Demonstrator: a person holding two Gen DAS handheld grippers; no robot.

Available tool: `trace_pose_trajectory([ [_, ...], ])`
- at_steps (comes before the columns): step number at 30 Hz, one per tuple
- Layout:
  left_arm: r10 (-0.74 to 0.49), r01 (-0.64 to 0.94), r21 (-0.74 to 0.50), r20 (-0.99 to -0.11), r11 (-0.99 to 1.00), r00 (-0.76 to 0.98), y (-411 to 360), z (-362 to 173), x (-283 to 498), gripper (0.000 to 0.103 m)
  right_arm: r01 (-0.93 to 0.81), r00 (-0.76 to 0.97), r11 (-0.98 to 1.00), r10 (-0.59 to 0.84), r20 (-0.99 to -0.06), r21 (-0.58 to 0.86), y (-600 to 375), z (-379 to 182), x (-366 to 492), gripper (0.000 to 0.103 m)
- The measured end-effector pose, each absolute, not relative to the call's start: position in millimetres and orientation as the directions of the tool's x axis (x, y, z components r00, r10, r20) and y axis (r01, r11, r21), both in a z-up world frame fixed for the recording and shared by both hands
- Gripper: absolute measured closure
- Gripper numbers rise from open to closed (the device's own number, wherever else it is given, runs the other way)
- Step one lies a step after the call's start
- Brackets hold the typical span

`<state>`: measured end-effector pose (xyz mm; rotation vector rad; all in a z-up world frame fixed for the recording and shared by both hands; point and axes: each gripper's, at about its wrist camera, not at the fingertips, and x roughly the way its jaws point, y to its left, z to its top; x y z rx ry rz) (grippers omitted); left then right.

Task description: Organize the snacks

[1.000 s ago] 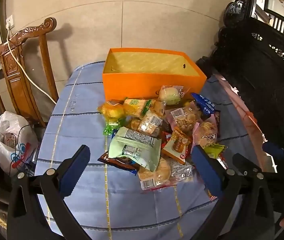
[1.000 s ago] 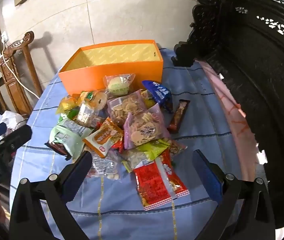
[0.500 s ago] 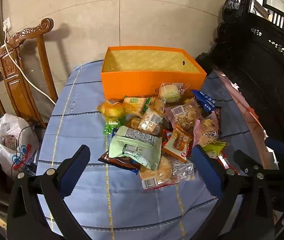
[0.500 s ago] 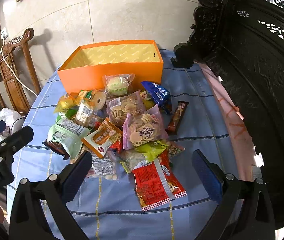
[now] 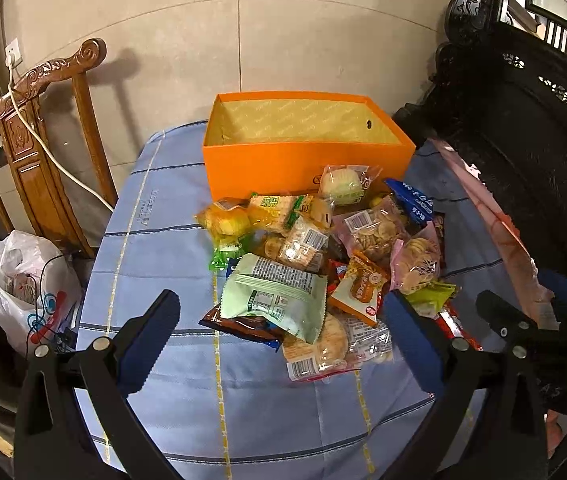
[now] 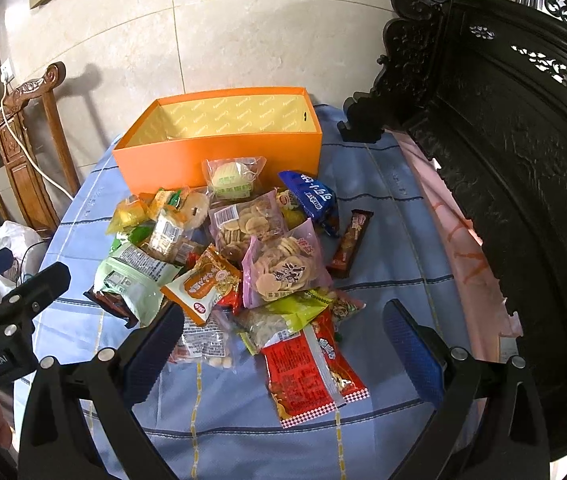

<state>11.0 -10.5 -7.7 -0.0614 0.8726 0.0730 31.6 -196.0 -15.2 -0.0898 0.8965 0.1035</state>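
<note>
A pile of wrapped snacks [image 5: 315, 256] lies on a blue striped tablecloth [image 5: 155, 248], in front of an empty orange box [image 5: 303, 160]. The pile also shows in the right wrist view [image 6: 251, 252], with the orange box [image 6: 219, 152] behind it. A pale green packet [image 5: 275, 296] lies nearest my left gripper [image 5: 279, 340], which is open and empty above the near edge of the pile. My right gripper [image 6: 283, 348] is open and empty over a red packet [image 6: 303, 380]. A brown bar [image 6: 349, 246] lies apart at the pile's right.
A carved wooden chair [image 5: 39, 148] with a white cable stands at the left, a white plastic bag [image 5: 19, 292] below it. Dark carved furniture [image 6: 503, 160] lines the right side. A pink sheet [image 6: 459, 248] hangs at the table's right edge. The left gripper's body [image 6: 7, 320] shows at the right view's left.
Both grippers have drawn back and risen slightly, so the pile and box sit a little farther off. Nothing on the table has moved.
</note>
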Motion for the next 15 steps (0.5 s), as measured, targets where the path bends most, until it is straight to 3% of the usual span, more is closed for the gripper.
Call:
trace_pose_trajectory([
  [15, 0.035, -0.087, -0.028, -0.765, 0.996, 0.643, -6.1, -6.4, 11.6, 0.004, -0.115, 0.620, 0.993, 0.055, -0.783, -0.021, -198.7, -14.0, 31.6, 0.003],
])
